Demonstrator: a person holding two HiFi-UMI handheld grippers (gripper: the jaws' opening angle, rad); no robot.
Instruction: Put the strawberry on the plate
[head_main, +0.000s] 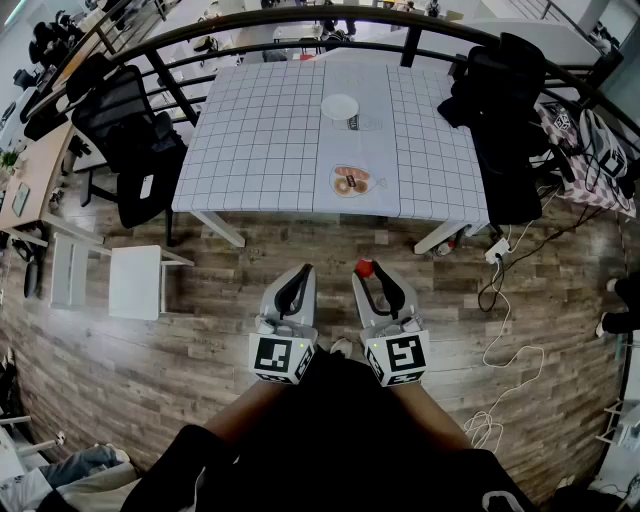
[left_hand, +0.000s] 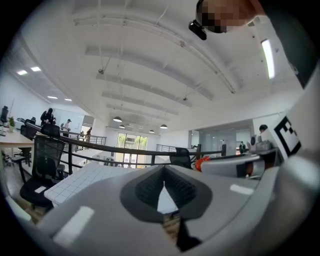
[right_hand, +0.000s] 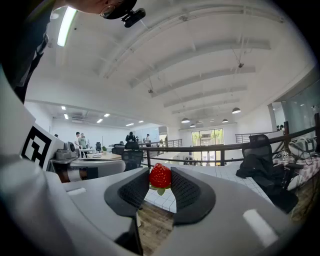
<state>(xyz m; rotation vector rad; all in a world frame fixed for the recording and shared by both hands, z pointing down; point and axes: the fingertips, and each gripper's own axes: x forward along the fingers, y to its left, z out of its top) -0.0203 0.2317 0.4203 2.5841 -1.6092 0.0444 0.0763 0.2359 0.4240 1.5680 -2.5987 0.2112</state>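
R gripper (head_main: 367, 270) is closed on the strawberry (right_hand: 160, 176): the fruit sits right at the tips, pinched between the two dark ribbed pads, red body up and green leaves hanging below. L gripper (left_hand: 164, 176) has its jaws together at the tips w/ nothing between them, so it is idle. The plate (head_main: 340, 106) is white, bare, and sits toward the far side of the grid-cloth desk (head_main: 260, 130). A smaller dish w/ brownish food (head_main: 351, 181) lies nearer the front edge, roughly in line w/ the plate. The person stands on the wood floor (head_main: 200, 330) well short of the desk, so the strawberry is in the air over the floor, well apart from the plate. Step in hand, by my read: carry phase, pick done, place not yet begun. To do it well: close the gap to the desk first rather than over-reaching; hold the squeeze light and even, since a tip-only pinch on soft fruit can crush or let it pivot out. Pass above the near dish w/o dipping, centre over the plate, come low before opening so the fruit doesn't roll off the rim. Pose: both forearms extend fwd from the body, side by side. Grippers are abt level, pointing at the desk, marker cubes at the wrist end. L gripper rides just beside R and clear of its path.
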